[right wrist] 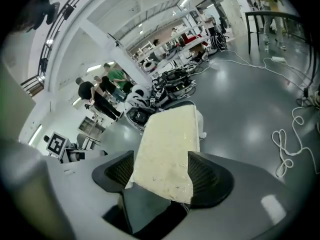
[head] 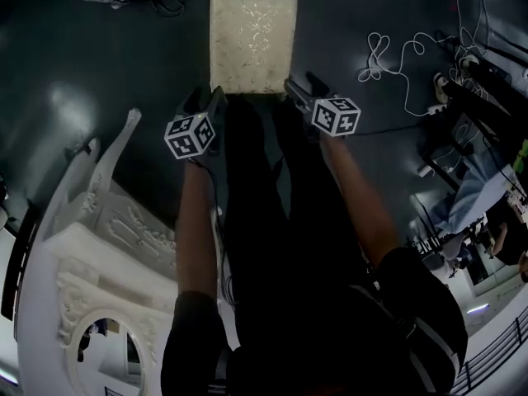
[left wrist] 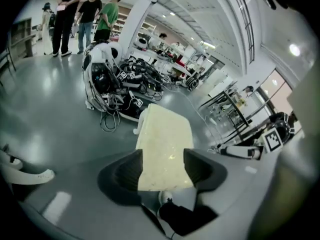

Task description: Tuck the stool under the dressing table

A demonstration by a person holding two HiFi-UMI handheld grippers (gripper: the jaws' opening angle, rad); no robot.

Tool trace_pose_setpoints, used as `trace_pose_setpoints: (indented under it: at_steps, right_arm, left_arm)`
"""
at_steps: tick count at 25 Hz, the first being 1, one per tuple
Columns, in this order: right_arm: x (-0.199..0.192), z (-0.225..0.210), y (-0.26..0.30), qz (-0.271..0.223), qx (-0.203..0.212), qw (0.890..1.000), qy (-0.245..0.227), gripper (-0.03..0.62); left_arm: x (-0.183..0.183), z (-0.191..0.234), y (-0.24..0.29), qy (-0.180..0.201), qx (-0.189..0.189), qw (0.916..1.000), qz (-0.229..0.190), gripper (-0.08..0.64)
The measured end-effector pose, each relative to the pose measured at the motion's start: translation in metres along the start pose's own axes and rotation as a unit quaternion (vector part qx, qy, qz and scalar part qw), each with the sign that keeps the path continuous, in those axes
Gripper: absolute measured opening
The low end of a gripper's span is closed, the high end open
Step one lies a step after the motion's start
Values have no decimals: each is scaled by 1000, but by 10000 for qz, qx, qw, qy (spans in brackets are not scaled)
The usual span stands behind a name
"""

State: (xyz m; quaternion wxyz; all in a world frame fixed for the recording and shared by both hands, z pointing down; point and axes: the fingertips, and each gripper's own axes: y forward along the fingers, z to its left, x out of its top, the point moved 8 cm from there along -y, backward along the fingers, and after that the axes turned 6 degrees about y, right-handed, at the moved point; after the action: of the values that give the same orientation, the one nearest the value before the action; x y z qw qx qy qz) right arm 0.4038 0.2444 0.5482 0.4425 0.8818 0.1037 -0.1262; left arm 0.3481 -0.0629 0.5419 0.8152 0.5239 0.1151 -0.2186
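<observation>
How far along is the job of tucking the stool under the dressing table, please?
Nothing looks done yet: the stool stands on open floor, apart from the dressing table. In hand: the left tongs and right tongs are at the stool's near edge, jaws apart, its cushioned top showing between them, apparently ungripped. Left: take hold and move it under the table.

cream cushioned stool stands apart from ornate white dressing table.

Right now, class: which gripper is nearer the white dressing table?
Left. The left gripper hangs just beside the dressing table; the right gripper is farther off, beyond the person's legs.
</observation>
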Motion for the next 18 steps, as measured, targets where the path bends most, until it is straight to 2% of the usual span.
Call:
trace_pose_setpoints:
  at_steps: [5,12,18]
  right_arm:
    - [-28,-31,38,233,-201,9993,201,362]
    - [-45,-62,88,473,-416,9973,388,364]
    - [-55,-75,116,800,-177,9956,445,380]
  left_arm:
    - [-31,31,53,50,-53,9989,470,275]
    - [-48,65,109,123,-278,9965,773,281]
    - [-56,77,123,-333,-1012,9911,802,298]
